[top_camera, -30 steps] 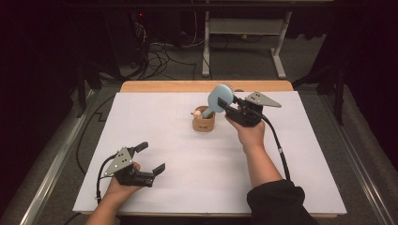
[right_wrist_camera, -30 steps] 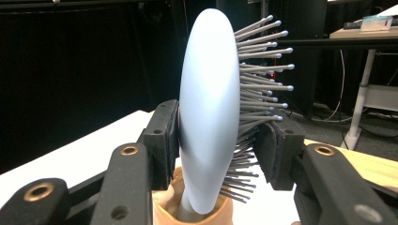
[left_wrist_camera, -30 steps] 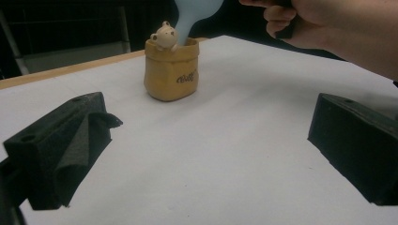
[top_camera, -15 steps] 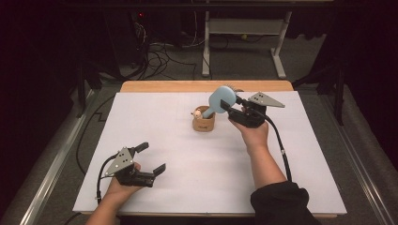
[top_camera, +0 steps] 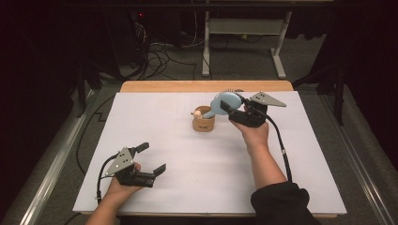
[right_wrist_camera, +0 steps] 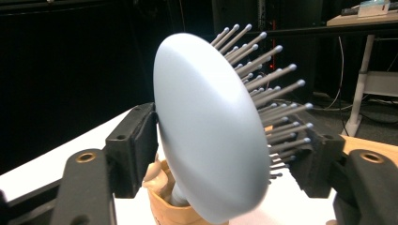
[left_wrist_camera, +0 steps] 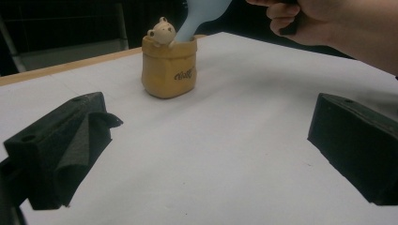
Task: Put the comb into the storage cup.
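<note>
The right gripper [top_camera: 233, 111] has its jaws clamped on the head of a pale blue hairbrush [right_wrist_camera: 206, 136], bristles turned to one side; its handle dips into a tan pouch-shaped holder [left_wrist_camera: 169, 68], seemingly beside a small bear figure [left_wrist_camera: 162, 32]. The left gripper [top_camera: 153, 160], jaws wide apart, rests near the white bench [top_camera: 164, 122] front.

table [top_camera: 187, 154] — open between hands | obstacle: pot [top_camera: 203, 123] (hairbrush [top_camera: 224, 102] slanting in)
</note>
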Motion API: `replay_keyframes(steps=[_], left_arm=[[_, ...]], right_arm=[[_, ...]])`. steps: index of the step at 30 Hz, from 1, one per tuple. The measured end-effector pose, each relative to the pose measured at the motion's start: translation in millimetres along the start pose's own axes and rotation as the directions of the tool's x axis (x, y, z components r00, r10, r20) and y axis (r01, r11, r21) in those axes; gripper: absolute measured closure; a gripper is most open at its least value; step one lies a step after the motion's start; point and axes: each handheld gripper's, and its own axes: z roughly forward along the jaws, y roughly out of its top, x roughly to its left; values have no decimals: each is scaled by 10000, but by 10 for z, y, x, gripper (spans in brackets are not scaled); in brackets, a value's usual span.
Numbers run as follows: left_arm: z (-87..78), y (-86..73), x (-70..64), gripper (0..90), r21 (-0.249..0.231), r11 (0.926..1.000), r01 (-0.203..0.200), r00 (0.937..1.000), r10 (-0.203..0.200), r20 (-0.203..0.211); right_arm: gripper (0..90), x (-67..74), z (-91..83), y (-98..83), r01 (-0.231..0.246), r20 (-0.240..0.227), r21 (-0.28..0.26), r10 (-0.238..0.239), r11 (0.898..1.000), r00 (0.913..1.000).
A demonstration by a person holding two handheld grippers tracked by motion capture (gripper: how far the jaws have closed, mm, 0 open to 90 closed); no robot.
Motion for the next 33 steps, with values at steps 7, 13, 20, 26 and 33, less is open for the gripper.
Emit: replay_keyframes(steps=[7,13,20,26,33], left_arm=[[8,-13,11,8,49,9999,-114,9999,114,-51],[6,-11,10,8,45,9999,-102,9999,102,-33],[5,-16,3,8,49,10000,-33,10000,33,-55],[5,-17,3,8,51,10000,-50,10000,50,-45],[7,-7,11,8,42,9999,-144,9999,144,-4]], right_arm=[[259,-11,-7,-8,-123,21,72,123,9999,9999],[199,1,-16,5,-91,49,9,91,10000,9999],[131,-6,-13,6,-98,74,110,97,9999,9999],[83,-10,-10,9,-126,84,183,125,9998,9999],[5,-19,0,4,-110,112,367,106,9993,9999]])
